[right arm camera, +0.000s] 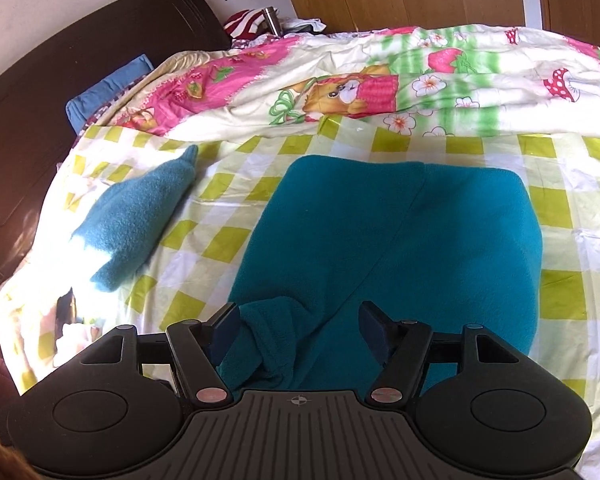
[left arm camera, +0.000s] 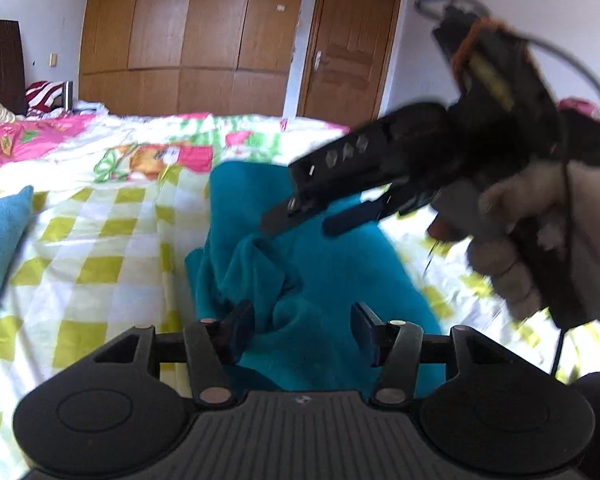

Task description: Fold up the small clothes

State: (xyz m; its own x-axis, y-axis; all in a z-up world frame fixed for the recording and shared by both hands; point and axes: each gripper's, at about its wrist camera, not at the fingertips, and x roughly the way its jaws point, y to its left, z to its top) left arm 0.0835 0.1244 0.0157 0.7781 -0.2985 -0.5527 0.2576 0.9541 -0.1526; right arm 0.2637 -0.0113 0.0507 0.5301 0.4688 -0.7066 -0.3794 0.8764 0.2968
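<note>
Room: bedroom, bed [right arm camera: 340, 148] under checked sheet, wardrobe behind.
Garment [right arm camera: 400, 240]: teal fleece, frame centre, partly folded; near edge bunched.
Left hand-held gripper [left arm camera: 302, 330]: jaws apart, gripping nothing.
Right hand-held gripper [right arm camera: 300, 326]: wide open, empty, over bunched edge.
Towel [right arm camera: 140, 216]: left, apart.
Progress: roughly midway; smoothing, final fold remain.

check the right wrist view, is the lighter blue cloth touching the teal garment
No, the lighter blue cloth lies apart from the teal garment, checked sheet between.

Checked sheet [right arm camera: 228, 240] lies bare between teal garment [right arm camera: 420, 232] and blue towel [right arm camera: 140, 216]; bunched quilt [right arm camera: 340, 80] blocks beyond.
</note>
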